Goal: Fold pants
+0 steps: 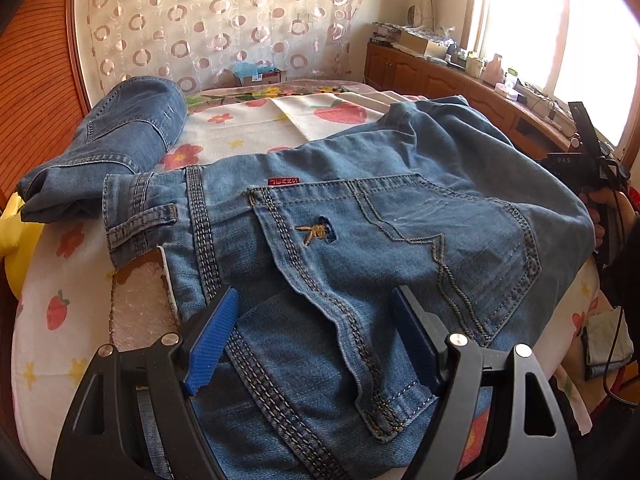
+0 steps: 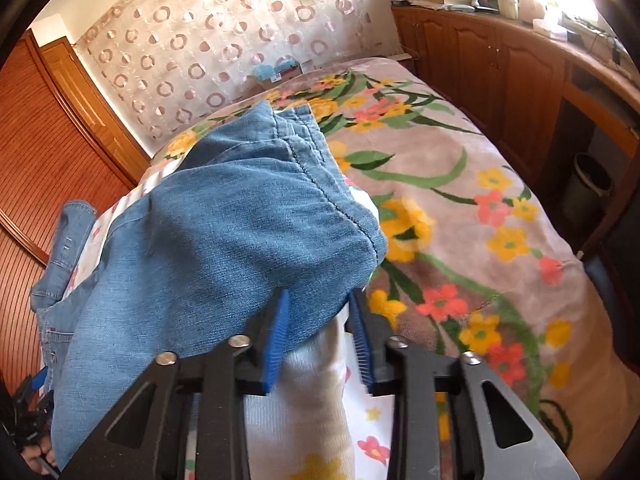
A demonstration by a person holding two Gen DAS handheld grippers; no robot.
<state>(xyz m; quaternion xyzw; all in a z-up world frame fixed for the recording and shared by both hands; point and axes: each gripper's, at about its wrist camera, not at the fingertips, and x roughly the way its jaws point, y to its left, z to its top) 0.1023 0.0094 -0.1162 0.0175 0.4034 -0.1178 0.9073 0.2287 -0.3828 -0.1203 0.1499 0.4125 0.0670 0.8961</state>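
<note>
**Jeans spread across the bed, one fold pinched**

Sunlit bedroom: a bed [image 2: 500, 216] under flowered covers fills the middle, wooden cabinets [image 2: 492, 64] along its window side and a slatted wooden door [image 1: 36, 92] on the opposite side. Beyond the pants [image 1: 360, 220] the bed lies bare up to the circle-patterned curtain [image 1: 224, 20]. The pants lie seat-up, waistband toward the door, legs running toward the cabinets, long axis crosswise. Over the seat, the left gripper [image 1: 316, 340] stands wide apart, holding nothing. At the cabinet-side edge of the pants, the right gripper [image 2: 318, 336] is narrowed, with a raised denim fold between its blue pads [image 2: 276, 344].
</note>
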